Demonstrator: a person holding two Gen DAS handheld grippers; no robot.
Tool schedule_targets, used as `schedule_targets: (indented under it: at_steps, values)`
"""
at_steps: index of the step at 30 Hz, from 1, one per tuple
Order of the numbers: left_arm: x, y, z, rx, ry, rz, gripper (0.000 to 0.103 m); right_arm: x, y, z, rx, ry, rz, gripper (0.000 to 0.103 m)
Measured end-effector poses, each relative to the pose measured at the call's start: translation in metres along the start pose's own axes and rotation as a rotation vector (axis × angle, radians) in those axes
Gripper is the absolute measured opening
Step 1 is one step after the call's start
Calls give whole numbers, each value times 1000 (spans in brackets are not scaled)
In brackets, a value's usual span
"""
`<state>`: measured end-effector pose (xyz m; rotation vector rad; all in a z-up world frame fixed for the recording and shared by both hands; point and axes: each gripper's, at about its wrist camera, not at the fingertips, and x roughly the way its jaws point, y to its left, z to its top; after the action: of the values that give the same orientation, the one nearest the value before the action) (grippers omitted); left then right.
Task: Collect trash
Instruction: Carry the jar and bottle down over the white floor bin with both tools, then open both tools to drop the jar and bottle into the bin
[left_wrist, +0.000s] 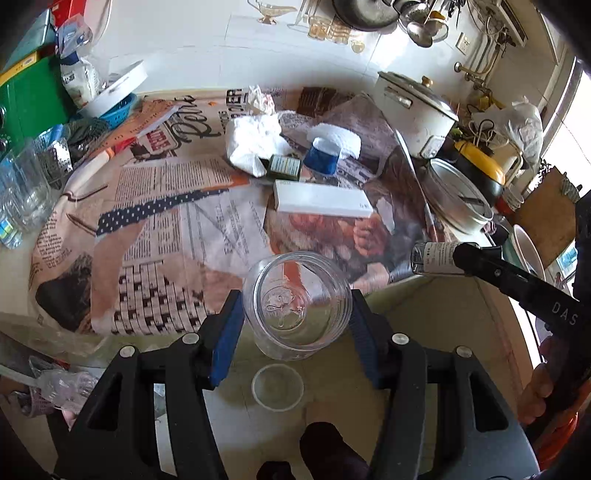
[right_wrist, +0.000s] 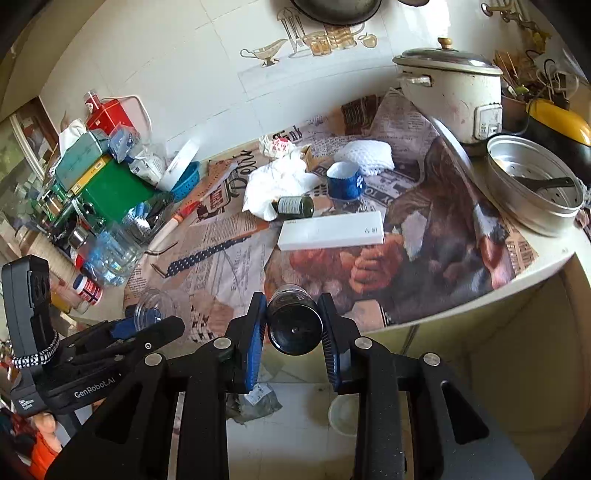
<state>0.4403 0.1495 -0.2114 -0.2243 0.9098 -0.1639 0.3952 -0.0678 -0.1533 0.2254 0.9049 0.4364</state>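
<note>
A kitchen counter (right_wrist: 546, 254) runs along a white tiled wall (right_wrist: 207, 62) and is covered with a newspaper-print cloth (left_wrist: 166, 206). From the left it carries a green box (right_wrist: 110, 190), a red tin (right_wrist: 107, 116), clear plastic water bottles (left_wrist: 22, 192) and a blue colander (right_wrist: 186, 181) under a white lid. In the middle lie crumpled white tissue (right_wrist: 273, 184), a small dark green bottle (right_wrist: 293, 205) on its side, a blue and white cup (right_wrist: 345, 181), a white knitted pad (right_wrist: 369, 153) and a long white box (right_wrist: 330, 230) lying flat, its length running left to right. To the right stand a white rice cooker (right_wrist: 450, 99), a metal steamer pot (right_wrist: 535, 184) and a yellow and black appliance (right_wrist: 561, 122). Below the counter edge is a pale tiled floor (left_wrist: 332, 387) with a round white lid (left_wrist: 277, 386) on it.

The left hand-held gripper (left_wrist: 297, 314) pinches a clear plastic jar (left_wrist: 297, 306) between its blue pads, held out past the counter's front edge above the floor; the jar's long axis runs along the fingers, its base facing the camera and its mouth pointing away.

The right hand-held gripper (right_wrist: 293, 323) is pressed onto a small dark glass bottle (right_wrist: 293, 321), also held off the counter edge; its base faces the camera and its neck points away toward the cloth.
</note>
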Motion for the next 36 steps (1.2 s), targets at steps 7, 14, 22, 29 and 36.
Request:
schedule_targets:
  at_steps: [7, 14, 22, 29, 36]
  values:
    - [26, -4, -58, -25, 84, -6, 56, 11, -5, -48, -6, 101, -30, 26]
    - [86, -5, -115, -94, 143, 32, 56, 55, -39, -107, 5, 233, -19, 26]
    - [174, 7, -198, -191, 191, 93, 56, 130, -93, -176, -29, 369, -17, 26]
    - [249, 30, -267, -259, 248, 106, 56, 208, -121, -231, -74, 435, -13, 26]
    - [307, 45, -308, -279, 284, 112, 56, 251, -130, -260, -85, 456, 44, 26]
